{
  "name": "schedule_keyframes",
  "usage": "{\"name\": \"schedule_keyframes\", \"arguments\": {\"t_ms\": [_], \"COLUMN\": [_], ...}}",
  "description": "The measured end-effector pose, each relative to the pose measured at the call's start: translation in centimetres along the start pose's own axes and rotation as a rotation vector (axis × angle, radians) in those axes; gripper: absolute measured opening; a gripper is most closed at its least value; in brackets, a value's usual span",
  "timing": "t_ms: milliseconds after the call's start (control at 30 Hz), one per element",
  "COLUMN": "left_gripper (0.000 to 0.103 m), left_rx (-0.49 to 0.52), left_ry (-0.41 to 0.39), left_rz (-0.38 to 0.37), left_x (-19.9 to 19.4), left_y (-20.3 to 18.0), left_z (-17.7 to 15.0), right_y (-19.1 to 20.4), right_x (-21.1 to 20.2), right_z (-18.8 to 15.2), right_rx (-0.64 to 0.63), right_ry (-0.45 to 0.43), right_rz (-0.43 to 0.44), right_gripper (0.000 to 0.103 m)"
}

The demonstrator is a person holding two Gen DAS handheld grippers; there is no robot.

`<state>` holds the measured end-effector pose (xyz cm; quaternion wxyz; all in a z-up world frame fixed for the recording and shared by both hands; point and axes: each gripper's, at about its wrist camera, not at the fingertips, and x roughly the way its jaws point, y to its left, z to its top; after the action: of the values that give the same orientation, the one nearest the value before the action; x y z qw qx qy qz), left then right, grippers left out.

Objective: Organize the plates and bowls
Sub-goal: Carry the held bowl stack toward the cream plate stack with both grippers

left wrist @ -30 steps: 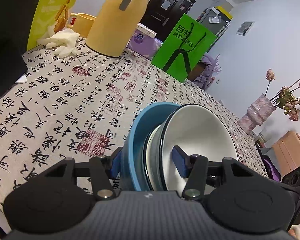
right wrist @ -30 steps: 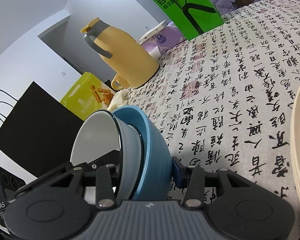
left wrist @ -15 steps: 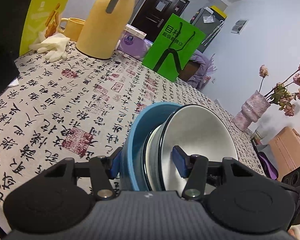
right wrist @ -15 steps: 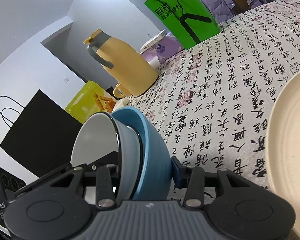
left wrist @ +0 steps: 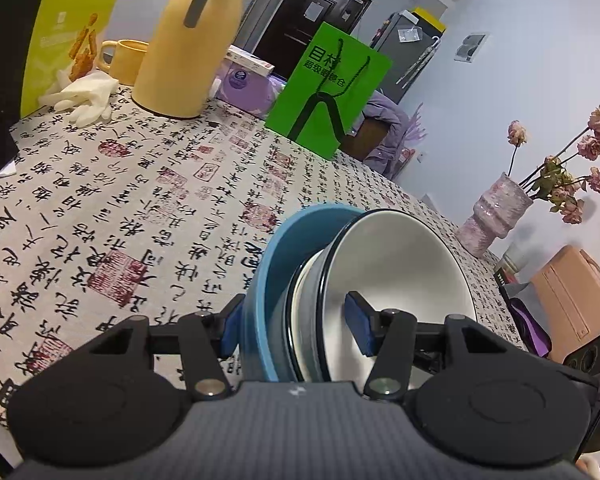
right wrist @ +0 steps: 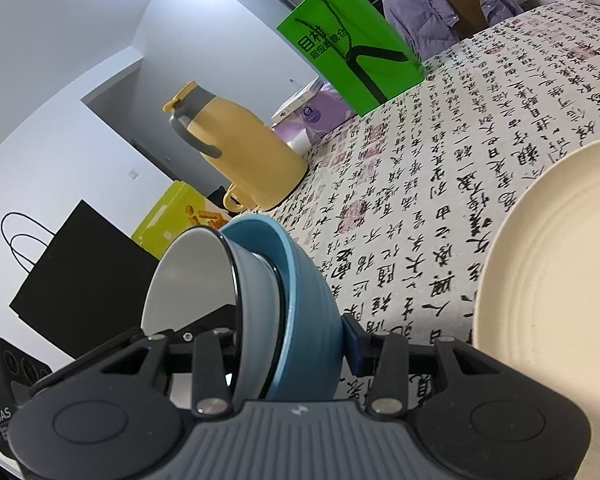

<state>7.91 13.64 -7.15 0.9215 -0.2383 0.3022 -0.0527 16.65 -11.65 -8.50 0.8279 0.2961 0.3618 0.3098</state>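
A stack of nested bowls hangs tilted above the table, held from both sides. The outer bowl is blue [left wrist: 266, 268] [right wrist: 310, 292]; inside it sit grey-white bowls with black rims, the innermost white [left wrist: 400, 268] [right wrist: 188, 276]. My left gripper [left wrist: 296, 328] is shut on one side of the stack, one blue pad outside the blue bowl and one inside the white bowl. My right gripper [right wrist: 288, 344] is shut on the opposite side, its left finger hidden behind the white bowl. A large cream plate [right wrist: 552, 280] lies on the table just right of the stack.
On the calligraphy-print tablecloth [left wrist: 140, 208] stand a yellow jug [left wrist: 188, 48], a yellow mug [left wrist: 126, 60], a white glove [left wrist: 88, 96], a green bag [left wrist: 328, 92], a black bag [right wrist: 80, 280] and a pink vase of dried flowers [left wrist: 496, 220].
Both grippers have carried the bowl stack across the table toward the cream plate, which now fills much more of the right wrist view. The grip on the stack is unchanged.
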Motion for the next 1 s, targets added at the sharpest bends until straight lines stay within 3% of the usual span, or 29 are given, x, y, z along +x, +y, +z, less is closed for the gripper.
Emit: {"name": "schedule_keyframes", "arguments": {"t_ms": [1000], "left_gripper": [0.053], "left_rx": [0.05], "left_ry": [0.006], "left_rz": [-0.026], "left_x": [0.9], "left_y": [-5.6], "left_z": [-1.1], "right_y": [-3.0], "right_x": [-5.1], "right_z": [1.4], "right_rx": [0.023], "right_ry": [-0.058], "right_rz": [-0.003], "right_gripper": [0.042]}}
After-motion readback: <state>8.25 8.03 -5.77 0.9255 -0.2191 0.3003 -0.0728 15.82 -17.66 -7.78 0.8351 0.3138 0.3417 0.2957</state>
